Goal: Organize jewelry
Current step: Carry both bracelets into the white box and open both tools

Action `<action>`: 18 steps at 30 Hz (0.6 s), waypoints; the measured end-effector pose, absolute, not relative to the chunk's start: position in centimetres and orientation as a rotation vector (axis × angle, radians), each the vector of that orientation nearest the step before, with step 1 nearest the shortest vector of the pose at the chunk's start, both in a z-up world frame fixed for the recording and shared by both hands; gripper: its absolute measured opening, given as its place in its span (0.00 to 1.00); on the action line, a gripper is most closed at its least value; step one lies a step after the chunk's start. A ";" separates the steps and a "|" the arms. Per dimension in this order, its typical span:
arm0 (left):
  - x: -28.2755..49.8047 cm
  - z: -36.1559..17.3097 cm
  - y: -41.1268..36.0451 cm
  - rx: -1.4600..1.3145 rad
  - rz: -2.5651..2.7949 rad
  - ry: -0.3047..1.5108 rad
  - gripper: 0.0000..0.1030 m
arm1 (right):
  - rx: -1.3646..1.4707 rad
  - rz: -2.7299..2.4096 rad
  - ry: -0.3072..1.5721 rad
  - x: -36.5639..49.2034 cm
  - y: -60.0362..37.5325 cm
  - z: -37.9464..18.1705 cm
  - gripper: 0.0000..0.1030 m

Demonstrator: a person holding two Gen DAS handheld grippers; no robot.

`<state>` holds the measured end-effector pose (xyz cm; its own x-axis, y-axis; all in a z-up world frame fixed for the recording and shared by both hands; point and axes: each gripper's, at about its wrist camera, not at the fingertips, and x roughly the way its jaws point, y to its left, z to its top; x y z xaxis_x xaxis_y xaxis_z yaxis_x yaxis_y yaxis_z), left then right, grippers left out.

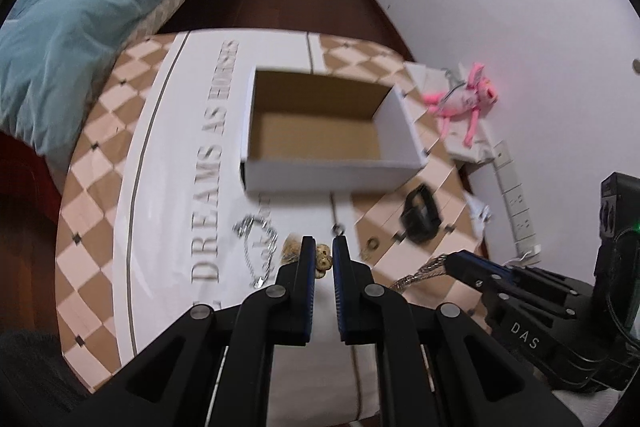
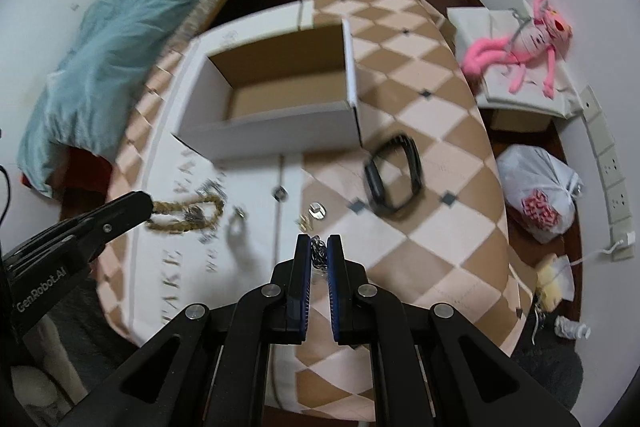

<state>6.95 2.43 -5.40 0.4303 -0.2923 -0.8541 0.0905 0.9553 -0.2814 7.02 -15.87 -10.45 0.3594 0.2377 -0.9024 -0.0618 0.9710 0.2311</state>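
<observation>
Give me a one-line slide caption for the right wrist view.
Right hand-held gripper pinching a silver chain above the checkered table, open cardboard box ahead.

matt cardboard box (image 1: 320, 131), rough twisted rope bracelet (image 2: 184, 215), shiny metal chain (image 1: 256, 247), and glossy black plastic band (image 2: 394, 179) at three o'clock.

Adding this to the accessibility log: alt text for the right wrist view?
The right hand-held gripper pinches a silver chain over a checkered tabletop. Ahead stands an open, empty cardboard box, with a black bracelet to its right. At left, the left hand-held gripper holds a rope bracelet.
</observation>
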 end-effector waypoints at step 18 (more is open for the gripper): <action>16.8 -0.5 2.6 -0.207 -0.301 1.024 0.05 | 0.190 0.304 1.059 18.4 -15.6 -3.5 0.08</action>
<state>16.83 2.63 -0.50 0.4840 -0.3410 -0.8059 0.1490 0.9396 -0.3081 18.44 -15.65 -3.49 0.4535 0.3349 -0.8259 -0.1540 0.9422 0.2975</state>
